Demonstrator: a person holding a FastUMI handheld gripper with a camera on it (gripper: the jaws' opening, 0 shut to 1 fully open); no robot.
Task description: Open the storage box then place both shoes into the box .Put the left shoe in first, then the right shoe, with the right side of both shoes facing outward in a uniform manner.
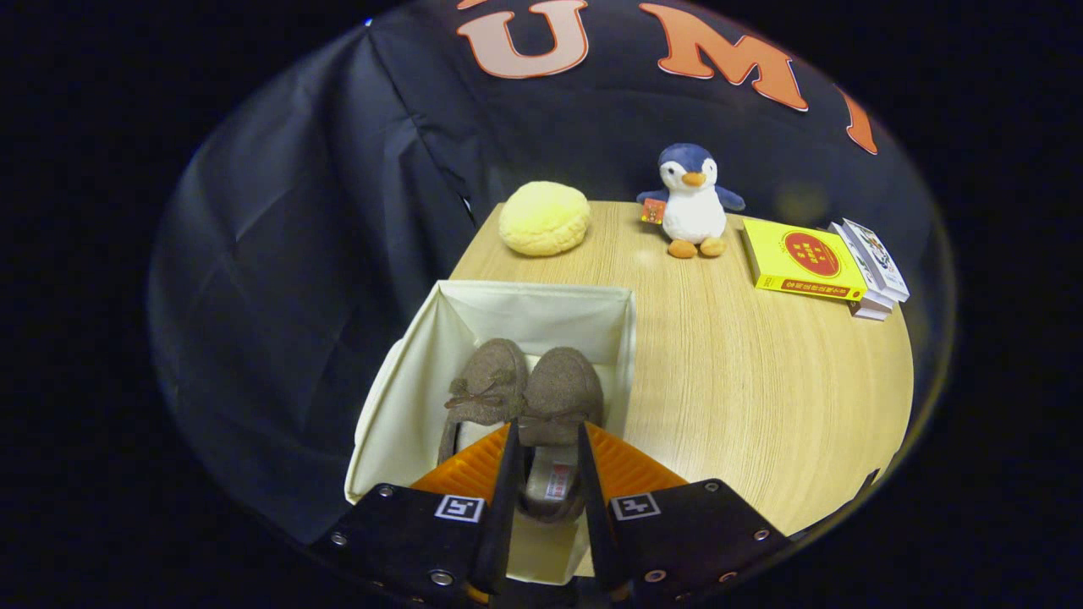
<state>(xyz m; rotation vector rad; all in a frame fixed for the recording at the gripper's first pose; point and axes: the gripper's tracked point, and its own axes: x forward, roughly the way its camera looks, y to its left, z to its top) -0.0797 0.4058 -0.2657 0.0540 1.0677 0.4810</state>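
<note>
An open cream fabric storage box (406, 397) stands at the near left corner of the wooden table (744, 389). Two brown felt shoes with small bows lie side by side inside it, toes pointing away from me. The left-hand shoe (484, 385) rests against the box's left wall. The right-hand shoe (560, 385) has its heel end between my fingers. My gripper (547, 433) hangs over the box's near side, and both fingers (506, 474) seem to press on the sides of that shoe. The heel itself is partly hidden by the fingers.
Along the table's far edge sit a round yellow cushion (544, 218), a plush penguin (692, 203) and a yellow book (804, 260) beside a small stack of books (873, 272). Bare tabletop stretches to the right of the box. Black cloth hangs behind and to the left.
</note>
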